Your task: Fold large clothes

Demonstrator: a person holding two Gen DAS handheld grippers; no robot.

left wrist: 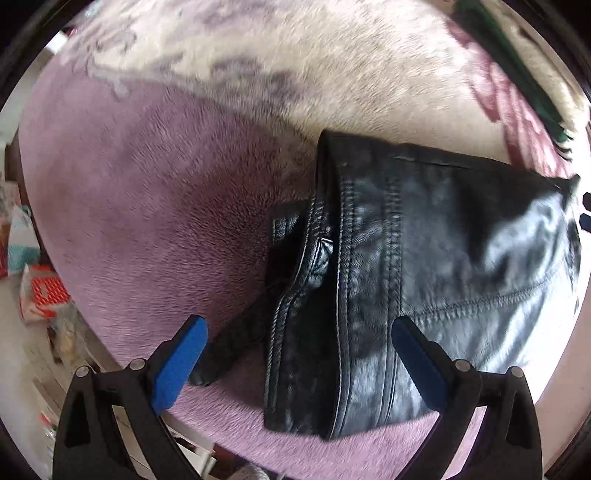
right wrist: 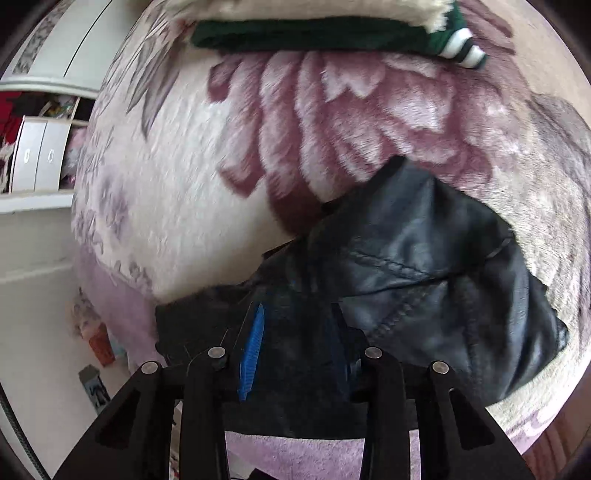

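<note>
Black leather is bunched between the blue pads of your right hand-held gripper (right wrist: 295,354); the jaws stand partly closed on a dark fold of the jacket (right wrist: 424,280), and the rest of it trails away toward 2 o'clock in the right wrist view. Your left hand-held gripper (left wrist: 295,354) is spread wide and holds nothing; it hangs just above the jacket's stitched edge, which runs between its fingers from 6 o'clock up toward 12.

Outward from there, the jacket lies on the plush flowered blanket (left wrist: 140,192) covering the bed, already doubled over, near the blanket's edge at 6 o'clock. A green knit garment (right wrist: 317,35) rests well apart at 12 o'clock in the right view.

Your risks, as I judge them: leather is slick and heavy, so a thick fold could slide out of the right pads if you lift fast. Your left pads might catch only the top layer, or snag the blanket pile. Pulling toward 6 o'clock could drag the jacket off the bed.
</note>
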